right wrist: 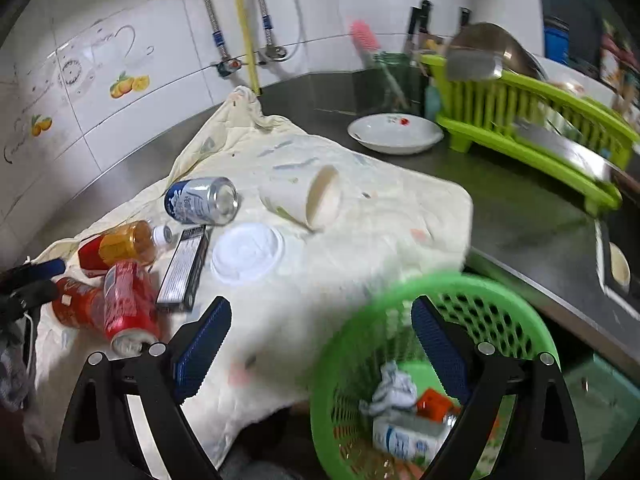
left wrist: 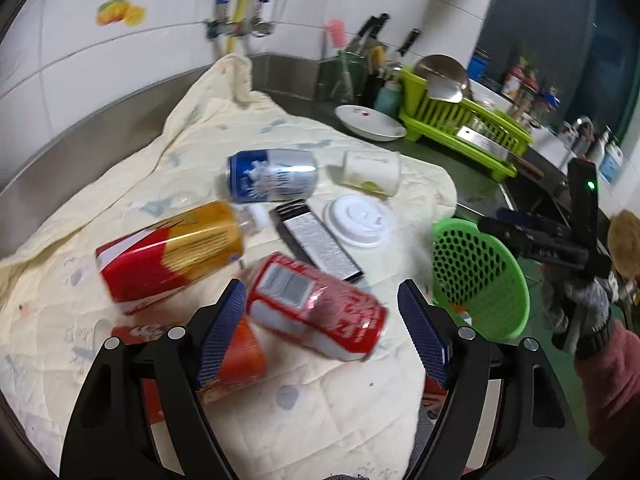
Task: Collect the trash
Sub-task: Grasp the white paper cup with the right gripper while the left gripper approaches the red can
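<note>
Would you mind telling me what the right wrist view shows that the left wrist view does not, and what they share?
Only the right wrist view looks down into the green basket, showing crumpled paper and a white carton already inside. Only the left wrist view shows the open left gripper poised around the red can, plus the gloved hand holding the other tool. Both show the blue can, the white lid and the tipped paper cup on the cloth.

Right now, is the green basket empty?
No. The right wrist view shows crumpled paper and a carton inside the green basket.
</note>
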A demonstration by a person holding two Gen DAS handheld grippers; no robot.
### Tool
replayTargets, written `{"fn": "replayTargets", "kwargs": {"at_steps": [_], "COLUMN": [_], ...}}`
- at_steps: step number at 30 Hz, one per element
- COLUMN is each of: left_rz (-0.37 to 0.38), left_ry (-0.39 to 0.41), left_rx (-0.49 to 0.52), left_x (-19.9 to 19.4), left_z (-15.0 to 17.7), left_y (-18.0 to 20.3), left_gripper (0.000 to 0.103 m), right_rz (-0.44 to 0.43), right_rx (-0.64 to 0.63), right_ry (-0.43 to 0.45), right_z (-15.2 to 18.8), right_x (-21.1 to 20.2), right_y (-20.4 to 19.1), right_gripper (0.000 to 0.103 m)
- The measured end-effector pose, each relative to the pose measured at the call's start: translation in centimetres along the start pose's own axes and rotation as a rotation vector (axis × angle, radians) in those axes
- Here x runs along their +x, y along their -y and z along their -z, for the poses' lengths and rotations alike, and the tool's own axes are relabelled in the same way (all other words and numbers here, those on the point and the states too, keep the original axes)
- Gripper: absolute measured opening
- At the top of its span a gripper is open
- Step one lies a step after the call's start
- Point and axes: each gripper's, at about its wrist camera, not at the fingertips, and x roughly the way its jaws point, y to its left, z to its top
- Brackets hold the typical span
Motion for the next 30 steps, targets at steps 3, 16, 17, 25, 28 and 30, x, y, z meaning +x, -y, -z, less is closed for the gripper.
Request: {"fn": "replayTargets", "kwargs": {"at_steps": [3, 16, 17, 25, 28, 30], "left_rz": [-0.022, -0.048, -0.051, -0.083, -0.080, -0.069], "left_ry": [-0.016, -0.055, -0.058, -0.087, -0.100, -0.105], "left_rx": [-0.032, -0.125, -0.127, -0.165, -0.197, -0.226], "left_x": [0.4, 1.3, 1.4, 2.2, 2.5, 2.7], "left_z": [0.4, 1.1, 1.1, 1.0, 1.0, 1.0], "left_y": [-1.0, -2.9, -2.8, -2.5, -2.3, -2.1], "left_gripper": [0.078, 0.079, 0.079, 0.079, 0.079, 0.079], "right_rz": [-0.007, -0.072, -0.079, -0.047, -0.020, -0.005], "right_rx": [-0.041, -0.394, -0.433, -0.651, -0.696, -0.716], "right_ry": [-0.002, -0.149, -0.177, -0.334, -0.382, -0.409], "right_z": [-1.8, -10.4, -10.8, -11.7, -11.7, -11.7], "right_x": [2.0, 10.3, 11.2, 17.3, 19.0, 19.6], "right_y": [-0.8, -3.3, -3.6, -5.5, -5.7, -5.7], "right_gripper": [0.088, 0.089, 0.089, 0.089, 0.089, 0.087]}}
